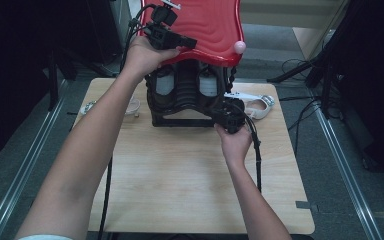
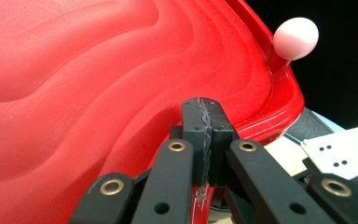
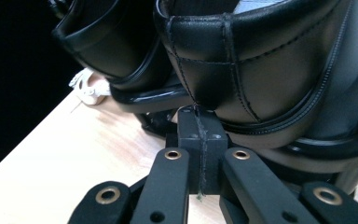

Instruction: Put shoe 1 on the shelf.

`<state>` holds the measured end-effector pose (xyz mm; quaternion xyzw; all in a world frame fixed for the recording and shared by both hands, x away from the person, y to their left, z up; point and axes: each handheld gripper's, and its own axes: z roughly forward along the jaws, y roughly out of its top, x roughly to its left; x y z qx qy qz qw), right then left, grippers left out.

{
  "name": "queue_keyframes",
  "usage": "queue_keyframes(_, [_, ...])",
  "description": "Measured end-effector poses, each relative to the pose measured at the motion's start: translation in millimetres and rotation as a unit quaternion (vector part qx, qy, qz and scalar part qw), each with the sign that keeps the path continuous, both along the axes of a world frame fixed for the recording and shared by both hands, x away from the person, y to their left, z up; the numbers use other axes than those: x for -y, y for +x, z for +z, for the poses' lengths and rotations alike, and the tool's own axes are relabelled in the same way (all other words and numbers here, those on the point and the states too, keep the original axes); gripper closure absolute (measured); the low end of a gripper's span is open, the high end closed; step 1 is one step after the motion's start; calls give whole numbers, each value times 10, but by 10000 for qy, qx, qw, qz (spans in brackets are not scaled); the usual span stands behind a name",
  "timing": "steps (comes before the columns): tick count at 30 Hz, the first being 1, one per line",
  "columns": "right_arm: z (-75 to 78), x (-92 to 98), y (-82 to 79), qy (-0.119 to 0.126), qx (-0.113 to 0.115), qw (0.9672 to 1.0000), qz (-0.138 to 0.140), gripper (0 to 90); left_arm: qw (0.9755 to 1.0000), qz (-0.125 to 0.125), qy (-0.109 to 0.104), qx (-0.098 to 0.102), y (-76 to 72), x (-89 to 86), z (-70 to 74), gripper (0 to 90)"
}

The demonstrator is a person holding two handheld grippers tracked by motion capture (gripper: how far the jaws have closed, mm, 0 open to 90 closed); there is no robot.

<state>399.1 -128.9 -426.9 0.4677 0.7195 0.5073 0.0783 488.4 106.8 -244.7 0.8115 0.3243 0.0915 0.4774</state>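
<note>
Wooden table (image 1: 180, 170), left gripper (image 2: 201, 114) jaws closed over red tray (image 2: 98, 79), right gripper (image 3: 199, 122) jaws closed at black shoes (image 3: 261, 70).

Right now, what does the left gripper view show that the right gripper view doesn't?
Left gripper view: a red top with a wavy surface, a pink ball at its rim, and a white perforated plate at the right edge.
Right gripper view: two black shoes resting on a black rack bar, and a white sandal farther back.
Shared: each has its own pair shut in the foreground, left tongs and right tongs, plus some of the light wood table.
</note>
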Motion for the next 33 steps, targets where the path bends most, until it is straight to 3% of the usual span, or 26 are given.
queue_keyframes(12, [89,149,182,-248,48,9993,-274,900,10000,8,1,17,-7,9,0,897])
queue_keyframes(16, [36,134,178,-384,8,9991,-165,900,10000,5,-47,-21,-7,7,3,878])
queue_keyframes(18, [28,135,124,-312,149,9993,-119,900,9999,13,-114,-115,-8,2,10,836])
queue_keyframes(22, [38,157,18,-266,222,9994,-33,900,9997,139,-57,-198,-39,-6,54,755])
queue_keyframes(26, [33,188,-96,-191,337,9992,56,892,9995,-28,-28,-311,-128,-48,103,665])
queue_keyframes(29, [16,220,-161,-80,360,9993,103,826,9992,-71,-71,-382,-230,-103,148,607])
queue_keyframes(33, [-36,253,-256,-95,345,9991,225,753,9996,-14,232,-157,-418,-128,182,546])
